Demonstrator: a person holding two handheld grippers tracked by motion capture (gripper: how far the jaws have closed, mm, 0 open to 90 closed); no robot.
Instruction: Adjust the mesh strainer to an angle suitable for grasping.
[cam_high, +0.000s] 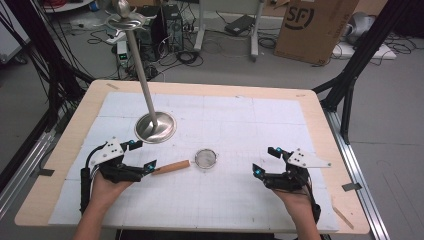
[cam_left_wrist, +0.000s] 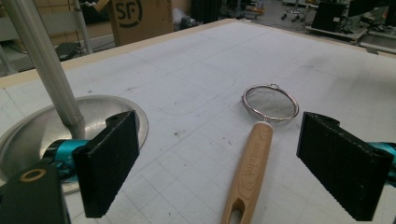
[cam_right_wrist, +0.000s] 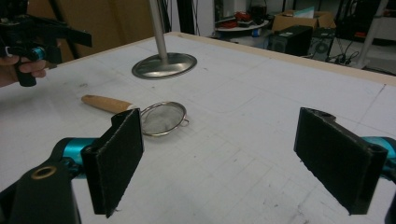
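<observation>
Left gripper spread, wooden-handled strainer just ahead, untouched; right gripper spread, strainer well off.

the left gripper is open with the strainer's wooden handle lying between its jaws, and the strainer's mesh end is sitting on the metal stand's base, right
Not quite. The strainer lies flat on the table mat, its mesh end apart from the metal stand's base; the high view shows bare mat between them. The rest holds: the left gripper is open, with the wooden handle lying between its jaws in the left gripper view.
</observation>
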